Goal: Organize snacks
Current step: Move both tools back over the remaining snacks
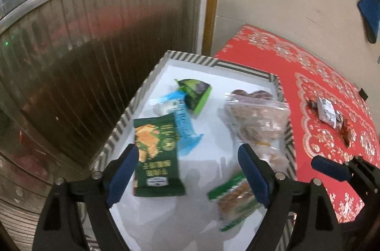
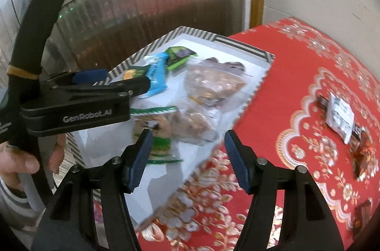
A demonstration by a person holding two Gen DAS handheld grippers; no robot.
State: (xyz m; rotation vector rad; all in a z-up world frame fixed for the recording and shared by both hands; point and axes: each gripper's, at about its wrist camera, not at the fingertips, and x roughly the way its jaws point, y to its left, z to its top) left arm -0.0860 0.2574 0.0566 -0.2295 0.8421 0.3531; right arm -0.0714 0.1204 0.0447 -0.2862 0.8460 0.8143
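Note:
A white tray with a striped rim point(image 1: 142, 87) point(image 2: 247, 47) sits on the left end of a red tablecloth. In it lie a dark green snack pack point(image 1: 155, 153), a blue wrapper point(image 1: 182, 123), a light green pack point(image 1: 196, 92) point(image 2: 178, 56), a clear zip bag of nuts point(image 1: 258, 123) point(image 2: 213, 85) and a green-edged cookie pack point(image 1: 235, 198) point(image 2: 156, 130). My left gripper point(image 1: 187, 165) is open and empty above the tray. My right gripper point(image 2: 187, 151) is open and empty over the tray's right edge. A dark and white snack packet point(image 1: 329, 112) point(image 2: 342, 118) lies on the cloth to the right.
The red patterned tablecloth point(image 1: 296, 75) point(image 2: 296, 56) covers the table. A ribbed metal shutter point(image 1: 83, 49) stands behind the tray, a wooden door frame point(image 1: 213, 2) beside it. Another dark wrapper point(image 2: 363, 215) lies at the far right. The left gripper's body point(image 2: 78, 108) shows at left.

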